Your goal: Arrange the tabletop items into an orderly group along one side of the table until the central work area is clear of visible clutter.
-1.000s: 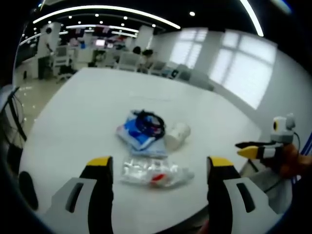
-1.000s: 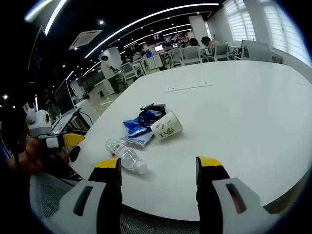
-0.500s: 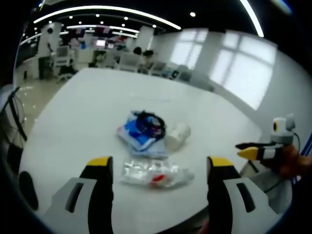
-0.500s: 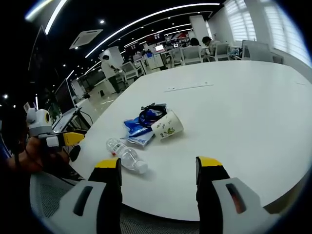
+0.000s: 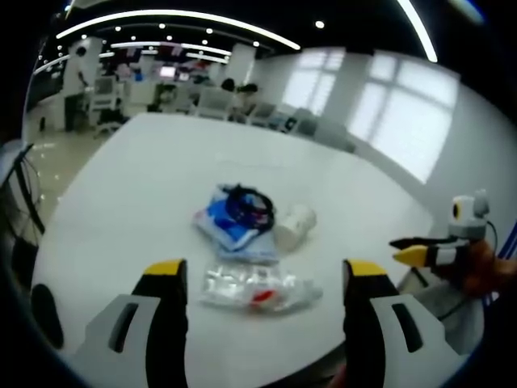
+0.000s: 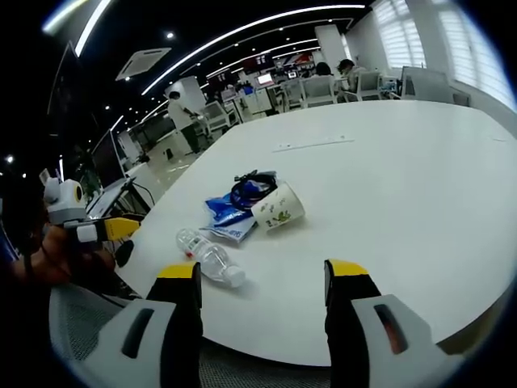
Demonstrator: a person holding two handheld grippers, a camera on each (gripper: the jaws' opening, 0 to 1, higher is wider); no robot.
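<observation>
White table [image 6: 420, 178]: bottle [image 6: 208, 258], cup [image 6: 277, 208], probably pouch [image 6: 229, 217].

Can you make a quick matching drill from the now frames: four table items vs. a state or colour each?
Things:
1. bottle
2. cup
3. packet
4. cable

States:
A. blue, flat on the table
B. dark, coiled on top of the packet
C. clear, lying on its side nearest the table edge
D. white paper, tipped on its side beside the packet

Pairs: 1-C, 2-D, 3-A, 4-B
</observation>
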